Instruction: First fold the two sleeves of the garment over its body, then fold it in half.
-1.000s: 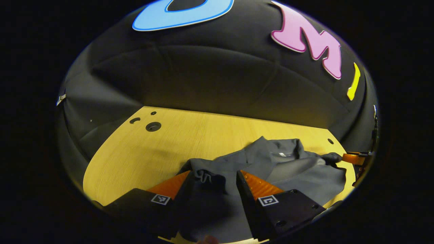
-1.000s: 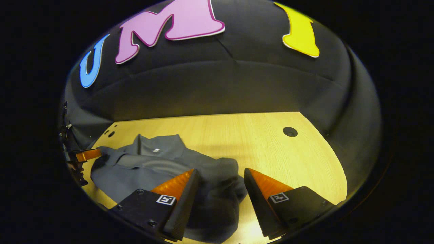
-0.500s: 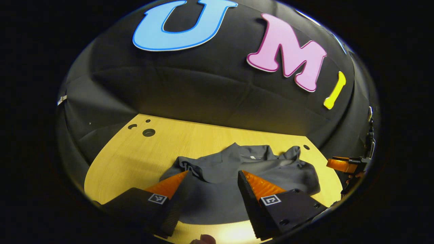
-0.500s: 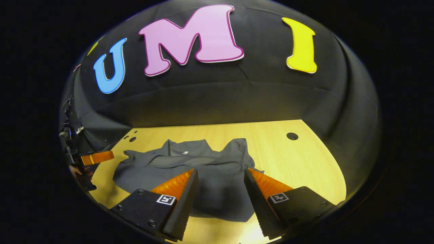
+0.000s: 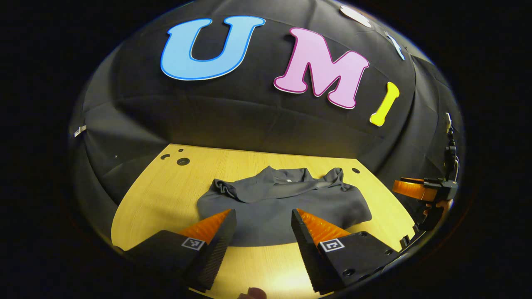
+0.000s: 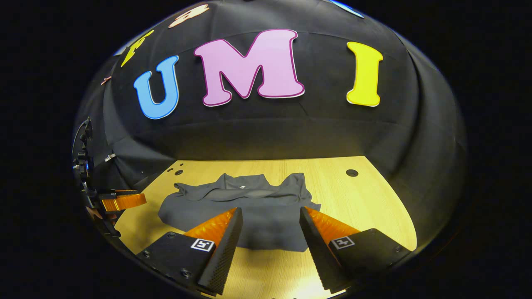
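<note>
Where the left gripper (image 5: 259,218) frames it, the gray garment's (image 5: 282,203) near hem sits partly behind the fingers. Wooden table (image 5: 166,195), black cloth wall beyond. Garment bunched, collar toward the wall. Right gripper (image 6: 268,216) above its near edge. Both jaws apart, gripping nothing.

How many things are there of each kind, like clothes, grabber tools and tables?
Garments: 1, the grey garment lying folded on the table.
Grippers: 2, the left gripper and the right gripper, both with fingers apart and holding nothing.
Tables: 1, the wooden table.
Total: 4.
</note>
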Demonstrator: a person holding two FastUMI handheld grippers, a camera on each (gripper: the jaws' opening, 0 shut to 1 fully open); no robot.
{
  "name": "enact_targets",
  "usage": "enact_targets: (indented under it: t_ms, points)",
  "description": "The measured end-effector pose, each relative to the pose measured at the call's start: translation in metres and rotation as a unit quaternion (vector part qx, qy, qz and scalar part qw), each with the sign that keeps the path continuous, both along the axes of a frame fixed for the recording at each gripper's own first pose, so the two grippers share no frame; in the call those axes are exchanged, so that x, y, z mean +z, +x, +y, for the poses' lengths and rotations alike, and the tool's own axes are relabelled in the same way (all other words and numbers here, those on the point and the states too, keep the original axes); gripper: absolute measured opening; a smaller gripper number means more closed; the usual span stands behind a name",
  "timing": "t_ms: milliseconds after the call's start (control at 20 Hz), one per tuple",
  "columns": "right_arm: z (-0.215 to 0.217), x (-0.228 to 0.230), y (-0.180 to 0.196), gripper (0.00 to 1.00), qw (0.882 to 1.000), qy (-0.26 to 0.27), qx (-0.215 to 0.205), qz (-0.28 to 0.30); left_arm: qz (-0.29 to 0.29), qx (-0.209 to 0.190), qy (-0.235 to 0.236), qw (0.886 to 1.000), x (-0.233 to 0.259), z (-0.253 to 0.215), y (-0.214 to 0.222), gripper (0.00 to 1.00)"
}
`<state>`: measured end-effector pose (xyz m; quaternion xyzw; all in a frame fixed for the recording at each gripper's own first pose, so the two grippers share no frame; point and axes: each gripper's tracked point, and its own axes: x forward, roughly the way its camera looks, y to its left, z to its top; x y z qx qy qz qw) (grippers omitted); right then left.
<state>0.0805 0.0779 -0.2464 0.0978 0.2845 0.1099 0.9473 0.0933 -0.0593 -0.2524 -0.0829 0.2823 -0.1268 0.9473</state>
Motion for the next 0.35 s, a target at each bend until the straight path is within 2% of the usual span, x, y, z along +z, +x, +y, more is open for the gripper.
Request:
enact_targets:
  t_ms: [250,350]
  points:
    - [0.014,-0.002,-0.037,0.89,1.0,-0.002,0.012,0.007,0.016,0.022,-0.002,1.0,-0.001,0.004,-0.033,0.85]
    - [0.019,-0.008,-0.052,0.91,0.999,-0.019,0.026,0.014,0.02,0.023,0.004,1.0,-0.003,0.003,-0.042,0.85]
